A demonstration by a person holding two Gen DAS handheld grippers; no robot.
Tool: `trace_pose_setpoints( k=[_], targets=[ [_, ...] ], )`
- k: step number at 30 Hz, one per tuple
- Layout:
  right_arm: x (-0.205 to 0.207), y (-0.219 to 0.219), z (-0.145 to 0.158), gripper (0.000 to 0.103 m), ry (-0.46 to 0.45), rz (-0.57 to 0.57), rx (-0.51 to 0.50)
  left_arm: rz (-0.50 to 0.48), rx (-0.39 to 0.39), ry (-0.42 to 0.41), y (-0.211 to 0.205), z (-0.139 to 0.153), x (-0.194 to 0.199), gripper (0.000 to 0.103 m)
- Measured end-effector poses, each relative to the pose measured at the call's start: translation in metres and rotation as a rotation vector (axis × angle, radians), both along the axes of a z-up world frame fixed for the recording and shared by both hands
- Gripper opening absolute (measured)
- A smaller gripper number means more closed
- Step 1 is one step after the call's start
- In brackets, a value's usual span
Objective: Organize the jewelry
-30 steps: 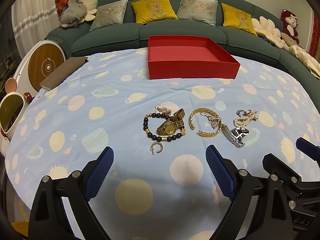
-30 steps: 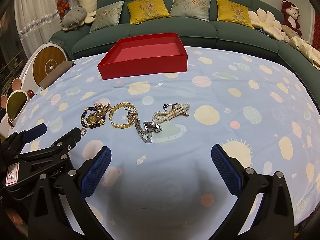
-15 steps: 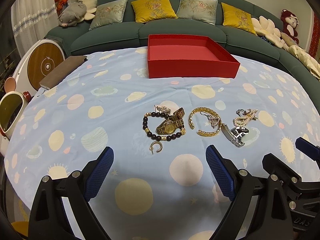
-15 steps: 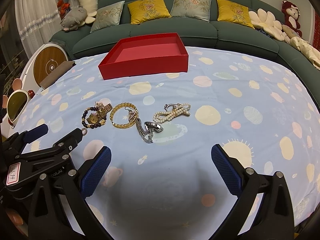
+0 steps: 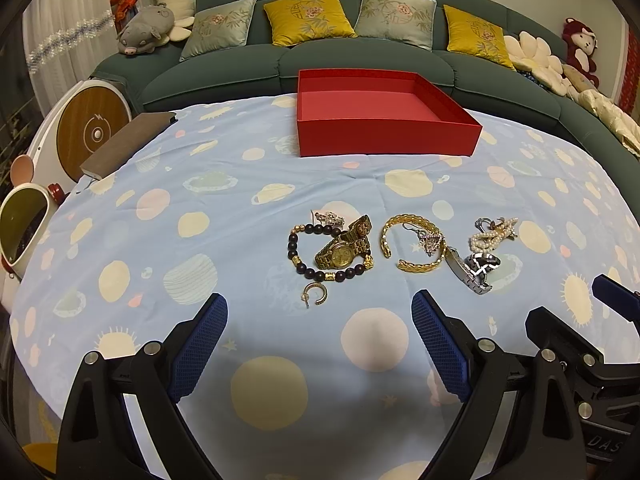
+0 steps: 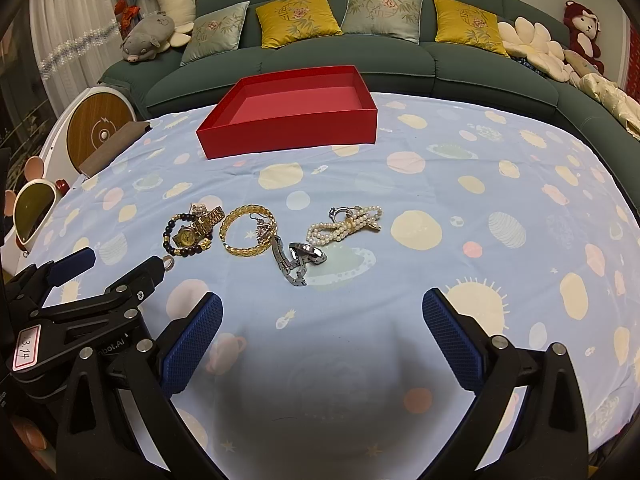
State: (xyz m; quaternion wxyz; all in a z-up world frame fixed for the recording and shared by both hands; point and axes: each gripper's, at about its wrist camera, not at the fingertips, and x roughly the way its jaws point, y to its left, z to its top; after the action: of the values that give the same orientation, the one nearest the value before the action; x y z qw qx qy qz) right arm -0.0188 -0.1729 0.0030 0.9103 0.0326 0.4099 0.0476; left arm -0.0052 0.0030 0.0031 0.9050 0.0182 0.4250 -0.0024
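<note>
Holding both the left gripper and right gripper spread near the table's near edge, I face the jewelry short of the red box.

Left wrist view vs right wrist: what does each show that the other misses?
Left wrist only: the whole gold hoop earring, lying apart in front of the bead bracelet.

Right wrist only: the numbered label on the left hand-held gripper.

Both: the empty red box, gold watch, gold bangle, silver watch, pearl strand, all on the tablecloth.
</note>
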Motion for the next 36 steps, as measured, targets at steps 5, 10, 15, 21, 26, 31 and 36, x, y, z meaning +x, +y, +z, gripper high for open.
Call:
trace_pose_setpoints(
  k=[5,10,15,21,26,31,36],
  targets=[
    [0.0,0.0,0.0,0.098,0.001,0.0,-0.001,0.0,-0.003,0.005,0.002,-0.001,0.0,0.09],
    [0.003,-0.001,-0.002,0.098,-0.006,-0.012,-0.008,-0.016,-0.024,0.014,0.003,-0.003,0.003,0.091],
    [0.016,-0.015,-0.008,0.098,0.003,-0.053,0.015,0.023,-0.055,0.021,0.013,-0.008,0.014,0.091],
    [0.049,-0.023,-0.027,0.073,0.044,-0.075,0.044,0.088,-0.085,0.042,0.028,-0.016,0.03,0.091],
    [0.07,-0.024,-0.042,0.062,0.096,-0.085,0.117,0.095,-0.099,0.051,0.034,-0.019,0.04,0.091],
    [0.086,-0.019,-0.048,0.051,0.115,-0.09,0.149,0.099,-0.111,0.072,0.044,-0.025,0.047,0.091],
    [0.096,-0.02,-0.054,0.046,0.114,-0.125,0.178,0.109,-0.124,0.084,0.053,-0.028,0.049,0.091]
  ],
)
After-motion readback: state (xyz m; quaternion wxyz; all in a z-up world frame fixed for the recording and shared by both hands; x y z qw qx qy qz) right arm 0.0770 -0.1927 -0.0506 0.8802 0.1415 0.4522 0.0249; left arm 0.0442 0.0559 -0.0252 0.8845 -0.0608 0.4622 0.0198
